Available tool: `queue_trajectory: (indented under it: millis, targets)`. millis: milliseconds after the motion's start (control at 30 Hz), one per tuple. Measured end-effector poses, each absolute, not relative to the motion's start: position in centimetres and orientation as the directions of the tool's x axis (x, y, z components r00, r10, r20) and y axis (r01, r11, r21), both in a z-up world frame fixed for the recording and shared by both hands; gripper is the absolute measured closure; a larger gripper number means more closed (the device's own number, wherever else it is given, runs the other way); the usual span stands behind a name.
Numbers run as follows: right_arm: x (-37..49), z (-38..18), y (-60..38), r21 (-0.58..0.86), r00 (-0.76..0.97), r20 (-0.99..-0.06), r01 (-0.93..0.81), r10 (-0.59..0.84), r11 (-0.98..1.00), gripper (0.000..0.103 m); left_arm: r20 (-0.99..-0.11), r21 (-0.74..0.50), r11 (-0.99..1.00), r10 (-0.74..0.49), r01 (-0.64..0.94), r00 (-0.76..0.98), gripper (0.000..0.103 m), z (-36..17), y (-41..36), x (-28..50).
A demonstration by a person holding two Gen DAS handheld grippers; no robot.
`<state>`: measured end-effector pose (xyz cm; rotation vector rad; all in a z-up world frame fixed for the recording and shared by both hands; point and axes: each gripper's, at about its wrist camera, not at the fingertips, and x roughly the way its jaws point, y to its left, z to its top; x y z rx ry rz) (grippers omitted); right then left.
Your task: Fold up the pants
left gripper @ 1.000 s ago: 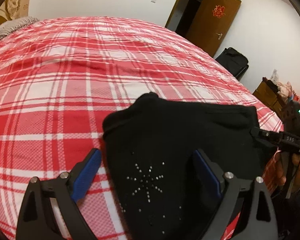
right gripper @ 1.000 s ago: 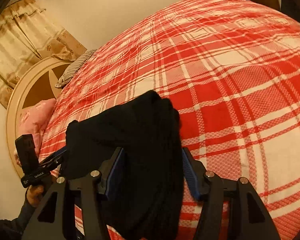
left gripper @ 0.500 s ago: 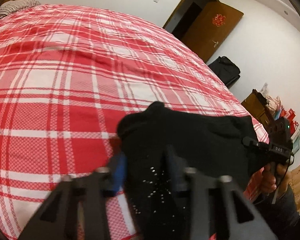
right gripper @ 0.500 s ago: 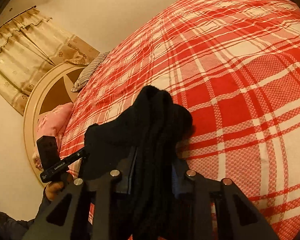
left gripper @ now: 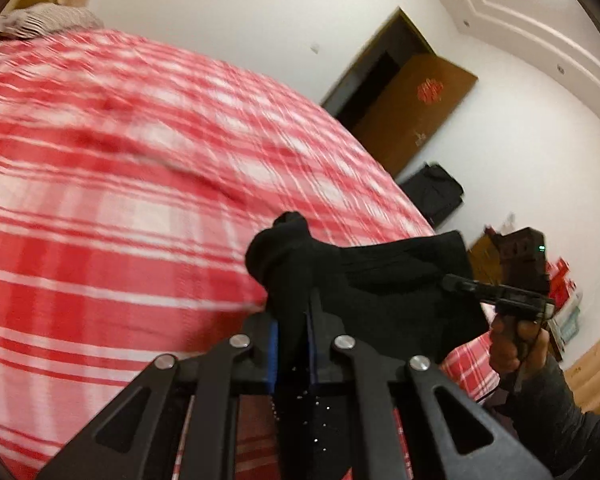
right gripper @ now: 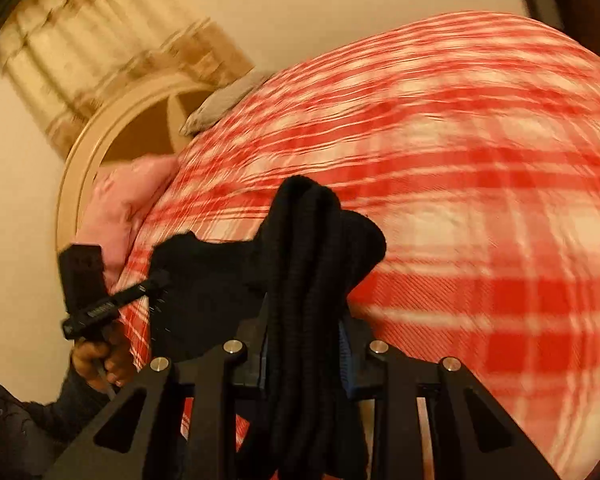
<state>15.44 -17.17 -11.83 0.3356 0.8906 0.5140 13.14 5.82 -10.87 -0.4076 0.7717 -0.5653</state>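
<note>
- Your left gripper (left gripper: 293,344) has just clamped its blue pads tight on one end of the black pants (left gripper: 380,280), cloth bunched above the fingertips.
- Your right gripper (right gripper: 305,344) has been closing too and now pinches a thick ribbed bundle of the same pants, jaws held partly apart by the cloth.
- Between both grippers the pants hang stretched above the red plaid bedspread (left gripper: 120,200).
- Everything behind is blurred.
</note>
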Motion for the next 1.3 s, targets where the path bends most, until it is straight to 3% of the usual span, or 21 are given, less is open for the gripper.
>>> queue_trajectory:
  millis: [300,467,600,667,700,733,767,800,967,1033,1300]
  targets:
    - [25.8,-12.5,-3.0,0.505,0.375,-0.624,-0.476,0.686,0.720,0.076,-0.552,-0.431,0.895,-0.363,0.115,0.751,0.092,-9.0,17.4,13.1]
    - [29.4,-14.6,3.3,0.532,0.341,-0.607,-0.497,0.718,0.686,0.076,-0.600,-0.401,0.916,-0.243,-0.024,0.762,0.092,-11.4,22.7,14.6]
    - [31.7,-17.5,5.3,0.539,0.330,-0.645,-0.443,0.689,0.716,0.076,-0.663,-0.397,0.914,-0.228,-0.077,0.713,0.090,-15.1,23.6,15.8]
    - [32.3,-18.6,5.2,0.553,0.320,-0.651,-0.422,0.688,0.719,0.074,-0.692,-0.337,0.938,-0.190,-0.079,0.697,0.084,-16.4,22.9,16.0]
    - [32.6,-19.0,4.9,0.572,0.311,-0.646,-0.408,0.697,0.712,0.072,-0.700,-0.309,0.947,-0.163,-0.089,0.696,0.073,-16.6,22.6,15.9]
    - [32.9,-19.2,4.5,0.585,0.310,-0.641,-0.395,0.702,0.708,0.067,-0.701,-0.288,0.953,-0.138,-0.100,0.699,0.064,-16.7,22.4,15.9]
    - [32.9,-19.4,4.2,0.585,0.313,-0.645,-0.385,0.697,0.714,0.055,-0.703,-0.275,0.955,-0.122,-0.109,0.701,0.059,-16.7,22.2,15.9]
    - [33.0,-19.6,3.8,0.577,0.319,-0.657,-0.371,0.683,0.728,0.052,-0.703,-0.266,0.957,-0.113,-0.112,0.702,0.054,-16.8,22.1,15.9]
    - [32.5,-19.6,2.6,0.594,0.335,-0.640,-0.357,0.692,0.721,0.052,-0.714,-0.257,0.955,-0.087,-0.145,0.694,0.047,-16.7,22.4,15.5]
    - [31.9,-19.5,2.1,0.592,0.352,-0.634,-0.351,0.688,0.725,0.052,-0.719,-0.247,0.956,-0.074,-0.156,0.691,0.039,-16.4,22.2,14.8]
    - [30.2,-21.1,0.0,0.629,0.390,-0.598,-0.314,0.701,0.711,0.051,-0.724,-0.176,0.969,-0.007,-0.175,0.690,0.036,-16.6,21.2,14.5]
